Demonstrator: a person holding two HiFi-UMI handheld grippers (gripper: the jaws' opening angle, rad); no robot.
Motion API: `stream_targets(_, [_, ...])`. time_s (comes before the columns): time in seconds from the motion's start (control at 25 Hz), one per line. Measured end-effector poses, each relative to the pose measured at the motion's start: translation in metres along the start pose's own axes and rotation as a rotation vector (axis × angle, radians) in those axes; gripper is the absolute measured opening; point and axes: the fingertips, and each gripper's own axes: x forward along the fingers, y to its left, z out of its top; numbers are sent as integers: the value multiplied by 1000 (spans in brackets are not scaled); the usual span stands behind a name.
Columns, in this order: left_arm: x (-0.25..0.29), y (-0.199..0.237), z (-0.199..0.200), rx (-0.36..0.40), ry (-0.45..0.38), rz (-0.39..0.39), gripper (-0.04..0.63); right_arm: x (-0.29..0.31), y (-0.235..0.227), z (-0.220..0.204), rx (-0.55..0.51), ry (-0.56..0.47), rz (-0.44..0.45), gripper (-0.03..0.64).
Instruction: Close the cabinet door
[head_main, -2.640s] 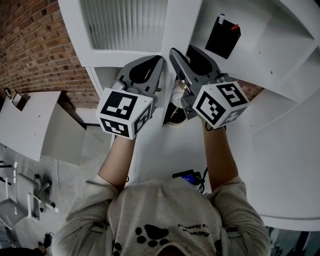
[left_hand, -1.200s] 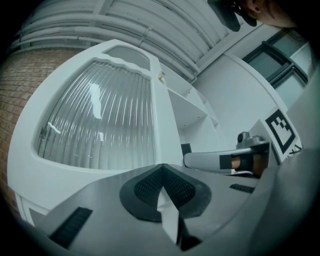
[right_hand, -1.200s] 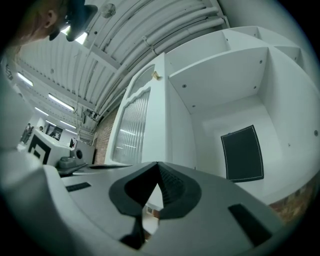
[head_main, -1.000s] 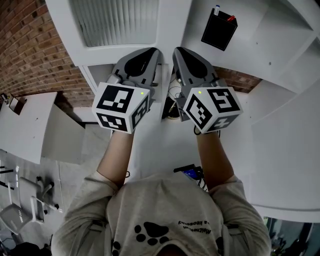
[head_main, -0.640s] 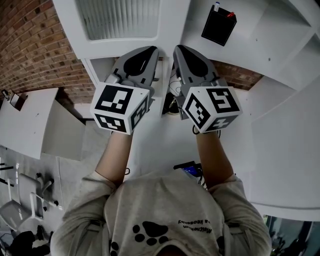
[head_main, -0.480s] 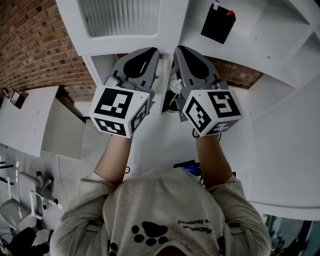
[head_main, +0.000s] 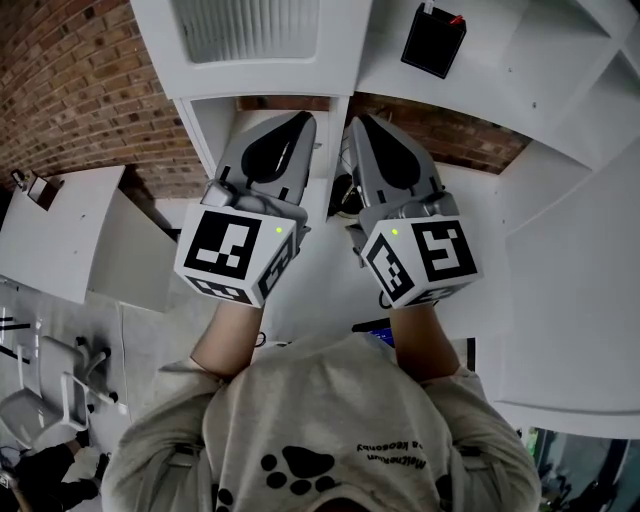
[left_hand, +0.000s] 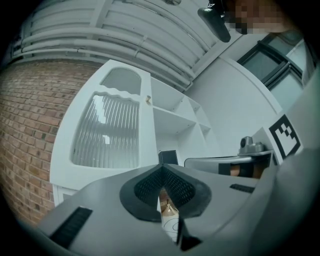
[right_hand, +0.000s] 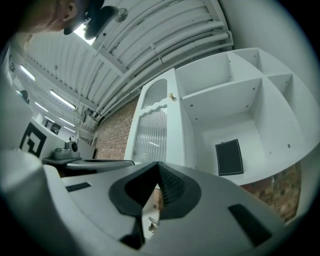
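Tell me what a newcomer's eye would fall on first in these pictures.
First come the left hand-held gripper and the right hand-held gripper. They sit side by side in the middle of the head view, both shut, with bold black-and-white square markers on their near ends. Above them is the white cabinet door with its ribbed glass pane, and to its right a black box sits on an open white shelf.

Door (head_main: 255, 78) white, matt, smooth; its pane (head_main: 250, 25) ribbed, translucent. Wall (head_main: 70, 90) rough brick. Left gripper (head_main: 298, 125) and right gripper (head_main: 360, 128) matt grey plastic; pads (left_hand: 147, 187) black, textured. Shirt (head_main: 330, 400) grey cloth.
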Motion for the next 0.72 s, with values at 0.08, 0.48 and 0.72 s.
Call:
stream_targets(0.08, [-8,-2,0,1,1,14,8,-8,4,0,13,-1,2,18])
stream_targets(0.48, [-49,-34,-10,-6,27,52,8,-61,18,-1,-2,-20,18,18])
stream_targets(0.72, [-73,-57,-18,4,28,75,8,-91,28,-19,8,15,54,18])
